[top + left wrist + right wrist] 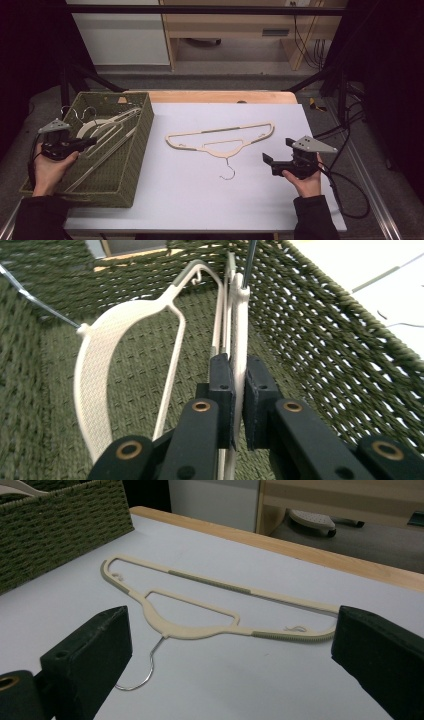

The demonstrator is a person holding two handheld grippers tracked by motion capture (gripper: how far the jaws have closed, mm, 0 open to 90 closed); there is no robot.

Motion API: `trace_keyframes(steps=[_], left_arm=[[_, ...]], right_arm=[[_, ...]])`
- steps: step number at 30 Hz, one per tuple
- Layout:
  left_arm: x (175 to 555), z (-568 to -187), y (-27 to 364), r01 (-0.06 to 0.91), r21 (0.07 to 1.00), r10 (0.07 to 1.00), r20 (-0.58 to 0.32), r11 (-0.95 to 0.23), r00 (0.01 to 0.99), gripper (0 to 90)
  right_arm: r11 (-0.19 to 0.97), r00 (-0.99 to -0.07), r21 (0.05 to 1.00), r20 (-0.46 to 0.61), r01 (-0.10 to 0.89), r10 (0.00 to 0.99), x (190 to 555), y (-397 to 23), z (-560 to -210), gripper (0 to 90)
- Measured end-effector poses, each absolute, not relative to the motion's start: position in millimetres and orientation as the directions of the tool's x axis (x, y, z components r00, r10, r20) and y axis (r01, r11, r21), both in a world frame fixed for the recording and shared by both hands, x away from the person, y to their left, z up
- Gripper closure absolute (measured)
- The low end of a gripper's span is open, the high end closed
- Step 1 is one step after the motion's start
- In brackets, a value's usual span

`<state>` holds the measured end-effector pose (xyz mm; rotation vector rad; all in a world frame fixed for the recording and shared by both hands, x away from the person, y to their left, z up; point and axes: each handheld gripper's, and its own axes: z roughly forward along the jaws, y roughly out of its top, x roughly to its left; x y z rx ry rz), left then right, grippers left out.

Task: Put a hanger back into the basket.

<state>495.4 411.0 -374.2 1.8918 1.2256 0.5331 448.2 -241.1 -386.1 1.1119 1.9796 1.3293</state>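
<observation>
one cream hanger [220, 139] lies out mid-frame on the white worktop [200, 190], left tool [67, 146] pinches another hanger [239, 340] inside the green basket [131, 165] at left, right tool [278, 161] gapes empty, more likely to come.

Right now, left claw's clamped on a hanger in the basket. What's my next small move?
Probably lift it straight up: the left claw is shut on a hanger standing against the basket wall, another hanger beside it.
</observation>
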Motion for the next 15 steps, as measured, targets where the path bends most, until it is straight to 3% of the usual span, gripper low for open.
trace_keyframes(steps=[7,15], left_arm=[[499.1,-376.6,415.3,0.598,0.779,0.950,-0.011,-0.188,0.314,79.9],[494.4,-380.7,427.1,0.623,0.767,0.968,-0.010,-0.154,0.252,64.9]], right_arm=[[0.190,-0.537,0.917,0.031,0.351,0.843,448.5,-240.6,-386.6,3.5],[0.194,-0.537,0.915,0.028,0.353,0.843,449.5,-239.3,-387.8,3.5]])
